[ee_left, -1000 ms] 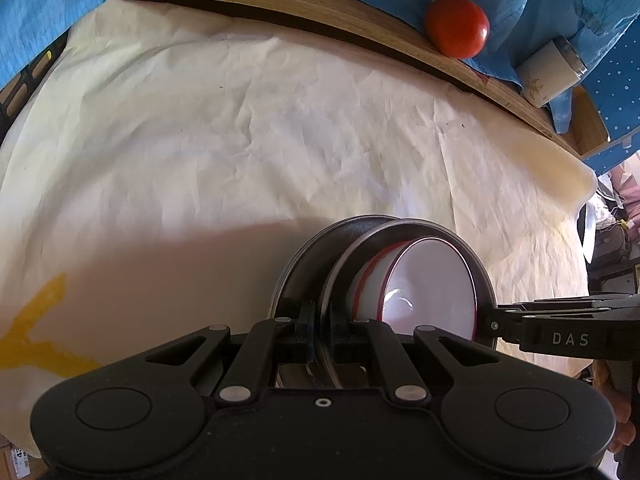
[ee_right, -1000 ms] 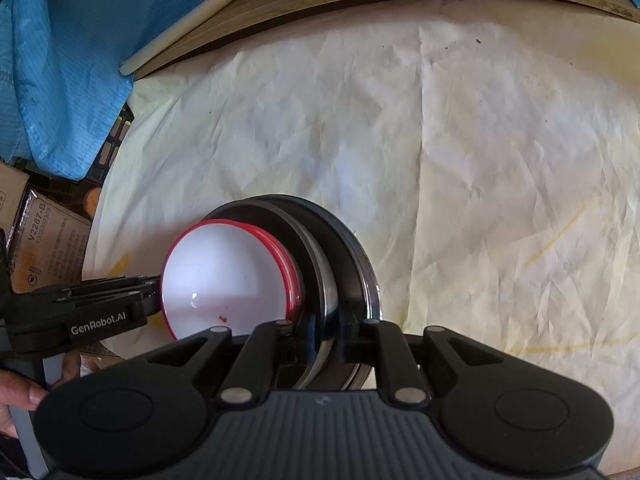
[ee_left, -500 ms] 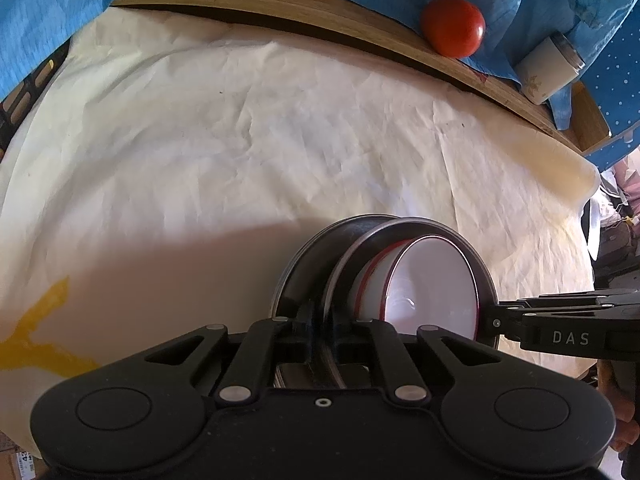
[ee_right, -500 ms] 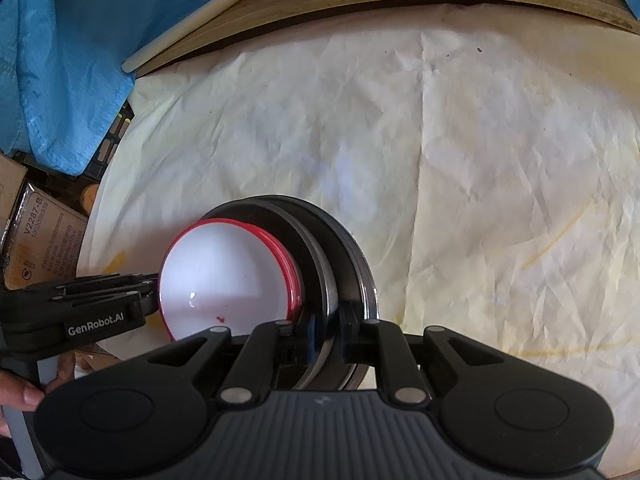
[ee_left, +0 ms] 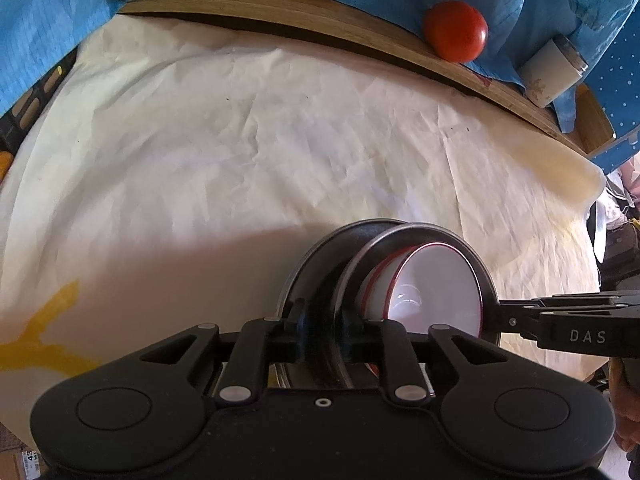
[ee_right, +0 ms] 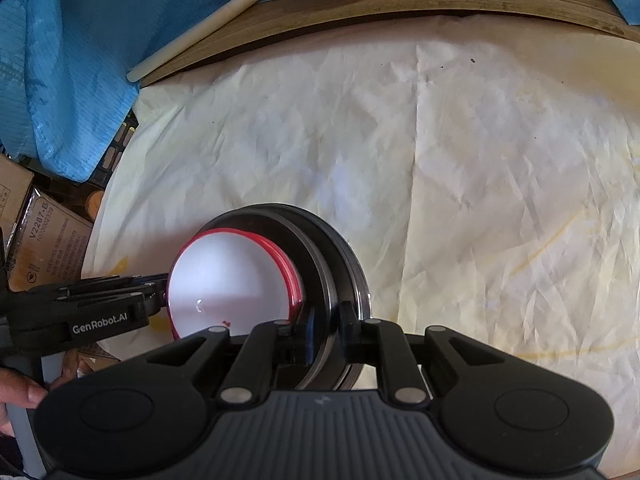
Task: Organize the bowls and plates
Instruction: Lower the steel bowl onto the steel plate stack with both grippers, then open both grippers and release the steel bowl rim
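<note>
The left gripper (ee_left: 323, 334) is opening around the metal plates' (ee_left: 316, 272) rim; the right gripper (ee_right: 326, 330) is pinching it, white bowl (ee_right: 228, 284) on top.

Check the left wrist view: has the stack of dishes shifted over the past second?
No. The stack sits at the same spot against the yellow mark on the paper.
</note>
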`<act>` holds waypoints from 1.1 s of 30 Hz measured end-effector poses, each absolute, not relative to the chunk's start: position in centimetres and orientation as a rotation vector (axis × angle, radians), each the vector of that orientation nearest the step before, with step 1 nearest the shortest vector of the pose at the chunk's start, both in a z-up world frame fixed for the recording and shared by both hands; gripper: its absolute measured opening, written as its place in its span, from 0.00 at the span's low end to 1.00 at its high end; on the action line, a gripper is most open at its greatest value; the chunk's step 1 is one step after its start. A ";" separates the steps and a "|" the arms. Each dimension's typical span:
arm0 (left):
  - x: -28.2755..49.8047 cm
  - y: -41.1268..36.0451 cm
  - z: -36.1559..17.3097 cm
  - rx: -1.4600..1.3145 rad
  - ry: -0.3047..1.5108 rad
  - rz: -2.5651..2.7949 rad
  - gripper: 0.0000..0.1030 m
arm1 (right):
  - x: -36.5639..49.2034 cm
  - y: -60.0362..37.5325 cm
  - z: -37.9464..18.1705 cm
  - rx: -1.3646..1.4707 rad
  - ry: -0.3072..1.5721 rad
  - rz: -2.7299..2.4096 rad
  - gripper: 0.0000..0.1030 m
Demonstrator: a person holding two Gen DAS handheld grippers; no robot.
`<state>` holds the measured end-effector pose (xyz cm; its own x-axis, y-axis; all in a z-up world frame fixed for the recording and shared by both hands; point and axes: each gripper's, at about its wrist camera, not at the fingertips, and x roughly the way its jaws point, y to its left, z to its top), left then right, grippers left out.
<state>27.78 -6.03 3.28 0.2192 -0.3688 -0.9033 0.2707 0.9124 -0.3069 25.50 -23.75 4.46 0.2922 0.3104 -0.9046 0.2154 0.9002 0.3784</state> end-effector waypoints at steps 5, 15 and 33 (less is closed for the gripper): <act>27.8 -5.8 3.7 -0.088 1.259 -0.434 0.25 | 25.3 -23.8 4.7 0.481 1.279 0.066 0.16; 27.3 -5.0 4.5 -0.072 1.212 -0.400 0.42 | 24.5 -23.4 6.2 0.409 1.215 0.060 0.23; 22.6 -3.3 7.0 -0.082 1.026 -0.342 0.76 | 20.9 -22.8 8.5 0.307 1.030 0.034 0.70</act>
